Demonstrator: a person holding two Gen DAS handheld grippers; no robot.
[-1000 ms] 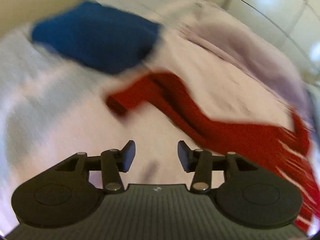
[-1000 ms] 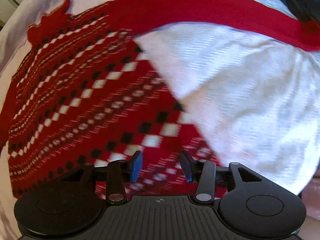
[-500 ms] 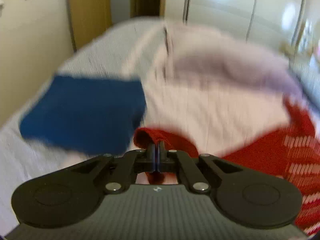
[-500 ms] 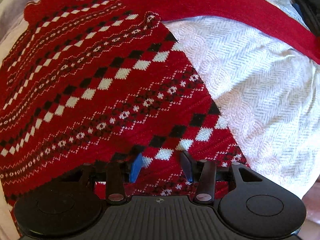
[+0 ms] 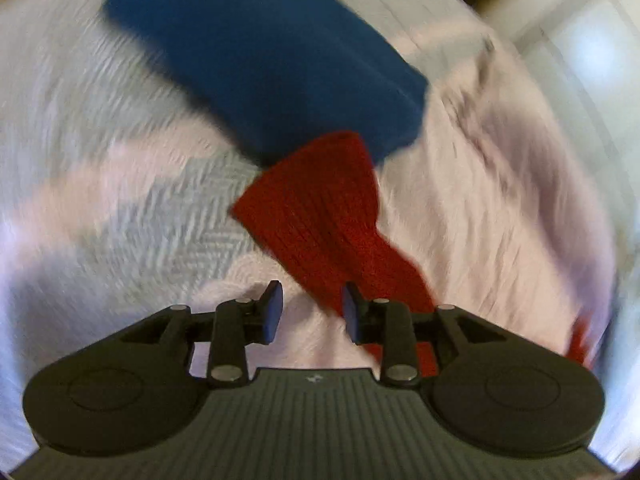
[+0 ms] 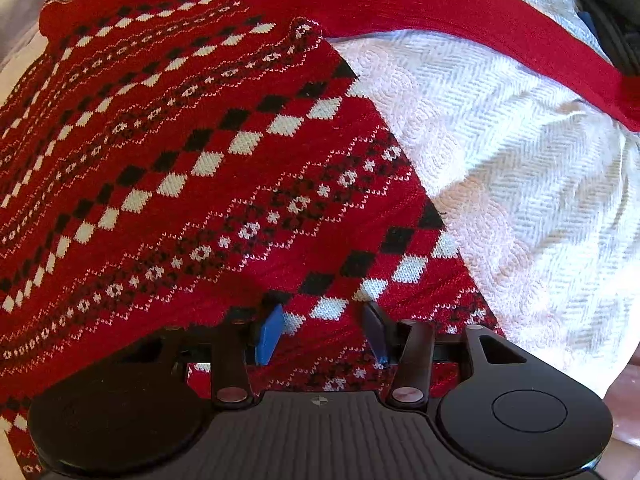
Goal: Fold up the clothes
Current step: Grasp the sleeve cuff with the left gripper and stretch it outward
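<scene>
A red patterned sweater [image 6: 208,168] lies spread on a white textured bedspread [image 6: 520,184], its body filling the left of the right wrist view while one plain red sleeve [image 6: 460,20] runs across the far side to the right, where its end is cut off by the frame edge. The right gripper [image 6: 322,330] points down over the sweater's near edge, its jaws opening; patterned knit shows in the gap between them, the pads apart from it, and a fold of the sweater drapes over the gripper's left side, hiding part of that finger's linkage. In the blurred left wrist view, the sleeve's ribbed cuff [image 5: 316,200] lies just beyond the left gripper [image 5: 312,312], whose jaws are also opening, released, with bare bedspread and only the sleeve's edge by the right pad between them. Beyond the cuff sits a folded blue garment [image 5: 260,52], its far edge cut off. A pale crumpled cloth [image 5: 520,184] to the right is too smeared to identify.
</scene>
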